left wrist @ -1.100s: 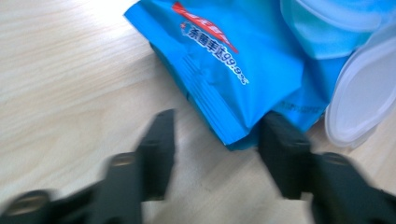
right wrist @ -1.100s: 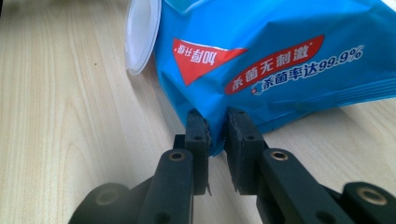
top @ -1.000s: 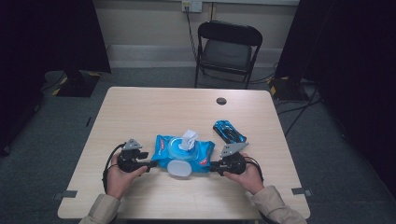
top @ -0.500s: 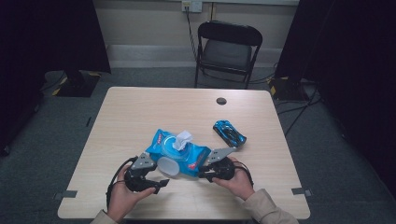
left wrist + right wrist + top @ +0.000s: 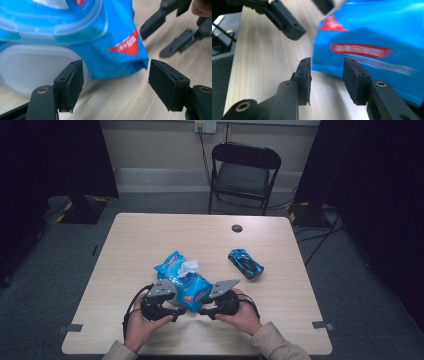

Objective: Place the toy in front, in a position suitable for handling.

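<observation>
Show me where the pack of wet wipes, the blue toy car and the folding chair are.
pack of wet wipes [image 5: 186,281]: high view, on its blue wrapper just below the tissue that sticks out.
blue toy car [image 5: 245,263]: high view, on the middle of its body.
folding chair [image 5: 243,176]: high view, on its dark seat.

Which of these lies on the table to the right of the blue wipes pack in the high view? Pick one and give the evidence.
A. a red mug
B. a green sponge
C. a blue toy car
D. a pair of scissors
C: a blue toy car lies on the table just right of the blue wipes pack, clear of both grippers.
</observation>
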